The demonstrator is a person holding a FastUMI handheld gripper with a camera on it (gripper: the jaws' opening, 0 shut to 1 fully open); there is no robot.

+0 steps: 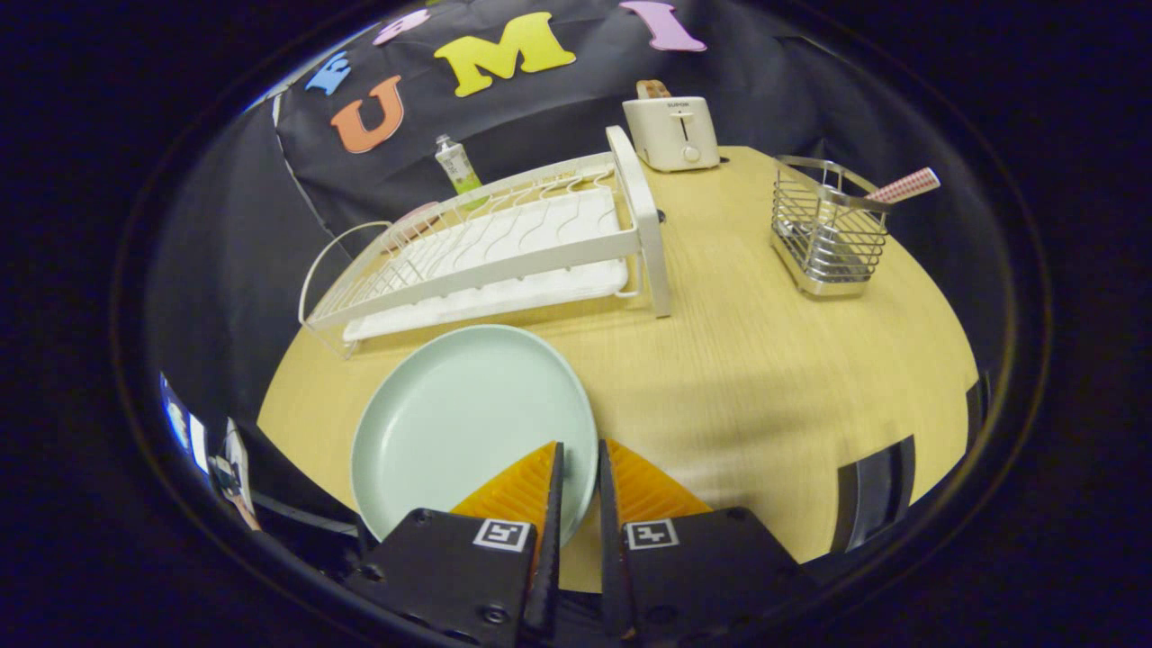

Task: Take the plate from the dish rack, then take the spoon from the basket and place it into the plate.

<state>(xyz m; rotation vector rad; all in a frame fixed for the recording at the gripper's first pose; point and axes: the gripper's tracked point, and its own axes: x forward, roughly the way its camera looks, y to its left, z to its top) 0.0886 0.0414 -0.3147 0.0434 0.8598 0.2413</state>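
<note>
1. the wooden table (765, 378) is the largest thing here, a pale round-edged top that carries everything else.
2. the white dish rack (504, 252) lies across the far left part of the table, its wire slots bare, with a thick white end bar on its right side.
3. the pale green plate (450, 423) lies flat on the table just in front of the rack, apart from it, and nothing lies in it.
4. the gripper (579, 459) sits at the plate's near right rim. its two orange fingers (517, 490) stand close together with a narrow gap, and the rim runs into that gap; whether both pads press on it i cannot tell.
5. the white toaster (671, 133) stands at the far edge of the table, just beyond the rack's right end, with something brown poking out of its top.
6. the metal wire basket (828, 238) stands to the right of the rack, well apart from the plate.
7. the spoon (904, 186) is in the basket, its red-and-white checked handle leaning out over the right rim; its bowl is hidden.
8. a small green-and-white bottle (457, 166) stands behind the rack near the wall.
</note>
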